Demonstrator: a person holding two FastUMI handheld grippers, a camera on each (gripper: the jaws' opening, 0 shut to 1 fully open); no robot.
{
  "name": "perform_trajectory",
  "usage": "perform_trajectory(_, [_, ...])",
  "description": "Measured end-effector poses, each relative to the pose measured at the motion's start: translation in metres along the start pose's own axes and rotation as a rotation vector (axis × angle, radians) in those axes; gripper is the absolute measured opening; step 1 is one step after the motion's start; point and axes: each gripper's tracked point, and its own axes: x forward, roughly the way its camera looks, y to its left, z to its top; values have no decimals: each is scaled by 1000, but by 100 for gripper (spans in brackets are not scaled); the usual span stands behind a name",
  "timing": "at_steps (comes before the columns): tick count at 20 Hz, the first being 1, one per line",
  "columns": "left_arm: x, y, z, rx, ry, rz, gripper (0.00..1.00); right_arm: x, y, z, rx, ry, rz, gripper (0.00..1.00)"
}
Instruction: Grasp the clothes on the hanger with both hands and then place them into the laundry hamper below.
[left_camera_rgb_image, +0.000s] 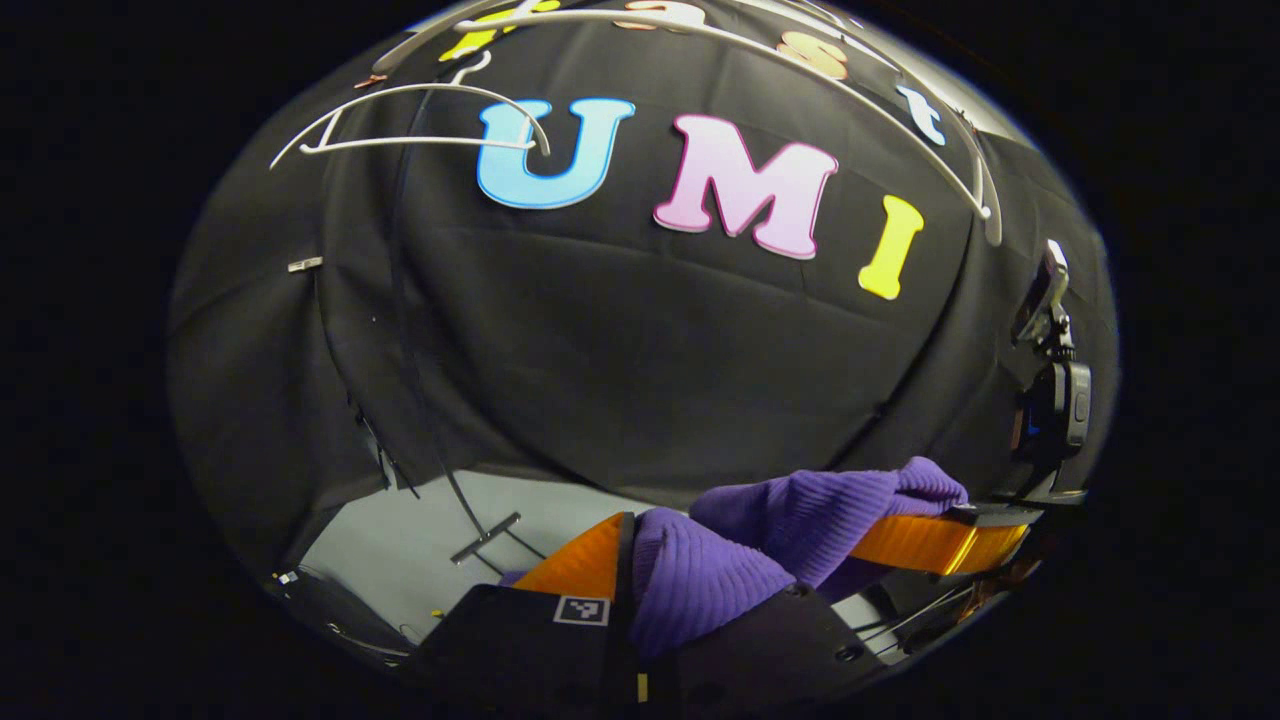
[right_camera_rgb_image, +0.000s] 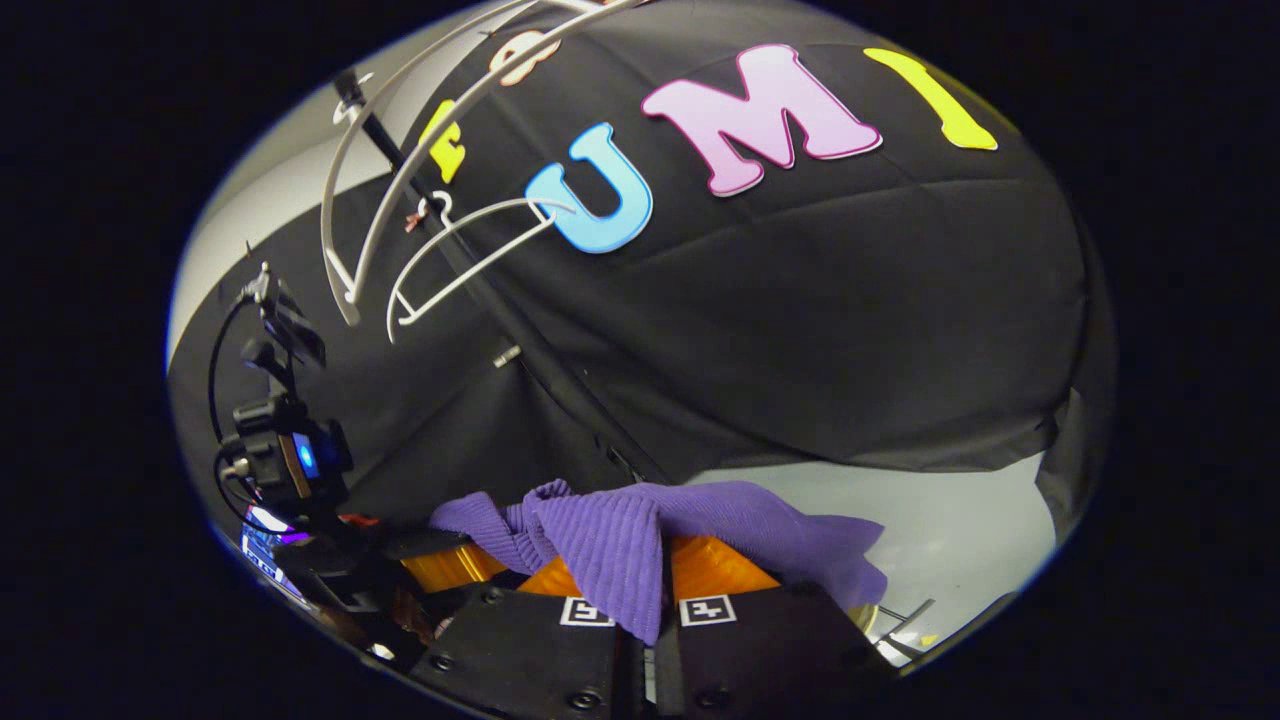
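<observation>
A purple ribbed garment (left_camera_rgb_image: 740, 560) is stretched between both grippers, below the bare white hangers (left_camera_rgb_image: 420, 135). In the left gripper view my left gripper (left_camera_rgb_image: 650, 575) is shut on one bunched end of it. The right gripper (left_camera_rgb_image: 945, 540) shows farther right, pinching the other end. In the right gripper view the garment (right_camera_rgb_image: 700, 525) drapes over my right gripper (right_camera_rgb_image: 640, 585), which is shut on a fold hanging between its fingers. The left gripper (right_camera_rgb_image: 440, 565) holds the cloth at the lower left. Two empty hangers (right_camera_rgb_image: 440, 250) hang on the dark rail above.
A slanted dark rack pole (right_camera_rgb_image: 540, 350) runs behind the cloth. Its metal foot (left_camera_rgb_image: 485, 535) rests on the pale floor (left_camera_rgb_image: 400, 550). The black booth wall stands close behind. A camera mount (right_camera_rgb_image: 285, 450) rides on the left gripper.
</observation>
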Motion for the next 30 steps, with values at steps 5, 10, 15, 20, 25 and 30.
perform_trajectory(5, [10,2,-57,-42,196,-7,8,4,-10,-61,-58,202,-79,14])
perform_trajectory(10, [9,5,-115,-86,423,46,9,6,-25,-121,-113,447,-140,14])
perform_trajectory(15, [17,7,-141,-131,536,69,8,-3,-36,-155,-143,594,-205,14])
perform_trajectory(20, [14,16,-147,-146,553,80,8,-5,-46,-169,-134,606,-228,14])
perform_trajectory(25, [15,17,-151,-160,551,87,9,-7,-50,-159,-135,585,-275,14])
perform_trajectory(30, [11,24,-126,-158,498,128,62,-3,-63,-139,-204,541,-274,83])
